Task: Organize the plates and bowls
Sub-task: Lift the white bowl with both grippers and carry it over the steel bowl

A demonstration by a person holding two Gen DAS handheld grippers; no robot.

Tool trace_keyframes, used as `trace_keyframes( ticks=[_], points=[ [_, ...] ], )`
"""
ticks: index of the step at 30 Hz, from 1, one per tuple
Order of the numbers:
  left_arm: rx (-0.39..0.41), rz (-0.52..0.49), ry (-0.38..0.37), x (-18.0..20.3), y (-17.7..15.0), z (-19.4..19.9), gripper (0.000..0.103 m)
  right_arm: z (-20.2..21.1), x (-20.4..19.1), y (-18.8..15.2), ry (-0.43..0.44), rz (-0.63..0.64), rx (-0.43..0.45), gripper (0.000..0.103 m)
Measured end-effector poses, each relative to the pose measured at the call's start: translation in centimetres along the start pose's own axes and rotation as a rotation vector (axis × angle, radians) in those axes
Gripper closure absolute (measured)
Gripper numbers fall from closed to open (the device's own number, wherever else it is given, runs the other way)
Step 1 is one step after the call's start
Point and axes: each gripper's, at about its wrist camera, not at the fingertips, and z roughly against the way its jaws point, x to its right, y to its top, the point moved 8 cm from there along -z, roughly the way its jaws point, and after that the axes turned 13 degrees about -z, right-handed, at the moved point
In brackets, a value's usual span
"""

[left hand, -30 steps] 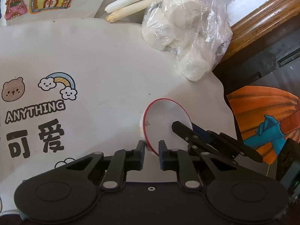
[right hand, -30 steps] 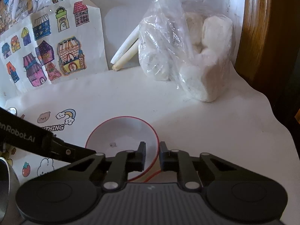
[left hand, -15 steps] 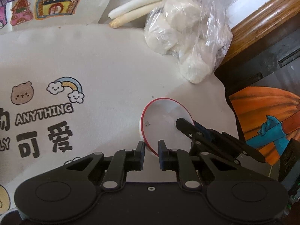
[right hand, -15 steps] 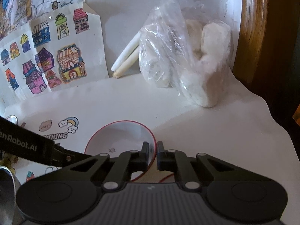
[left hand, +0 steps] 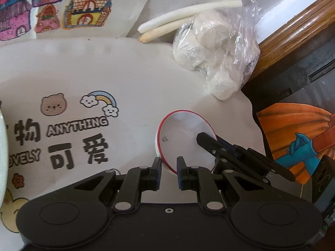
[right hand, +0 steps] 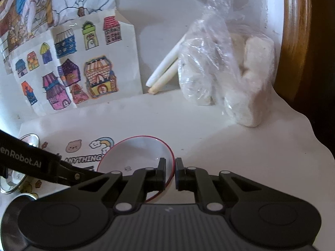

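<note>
A white bowl with a red rim [left hand: 182, 140] is held between both grippers over the printed tablecloth [left hand: 125, 79]. My left gripper [left hand: 169, 164] is shut on the bowl's near rim. In the same view the right gripper's fingers [left hand: 206, 141] reach in from the right and clamp the bowl's right edge. In the right wrist view the bowl [right hand: 136, 154] sits low in the centre, and my right gripper [right hand: 170, 166] is shut on its right rim. The left gripper's arm [right hand: 62, 168] comes in from the left. The bowl looks tilted and has a small dark speck inside.
A clear bag of white lumps [left hand: 217, 58] and two pale sticks [left hand: 188, 14] lie at the back against the wall. Metal dishes [right hand: 12, 182] sit at the left, and a pale plate edge [left hand: 3, 146] shows there too. The cloth's edge [right hand: 314, 138] drops off at the right beside a wooden frame [right hand: 293, 41].
Both grippers have drifted left and up with the bowl, so the cloth's print slid right in the left view. The right gripper's jaws have narrowed onto the rim.
</note>
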Motion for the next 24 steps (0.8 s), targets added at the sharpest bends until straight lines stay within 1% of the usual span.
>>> trace_keyframes(
  ticks=[7, 15, 24],
  points=[
    [0.013, 0.007, 0.006, -0.7, -0.5, 1.4, 0.087, 0.6, -1.2, -0.5, 0.017, -0.001, 0.003, 0.094],
    [0.062, 0.003, -0.008, -1.5, -0.6, 3.9, 0.089, 1.8, -2.6, -0.4, 0.064, -0.021, 0.019, 0.093],
    [0.086, 0.01, 0.0, -3.0, -2.0, 6.8, 0.089, 4.4, -5.7, -0.8, 0.103, 0.018, 0.038, 0.093]
  ],
)
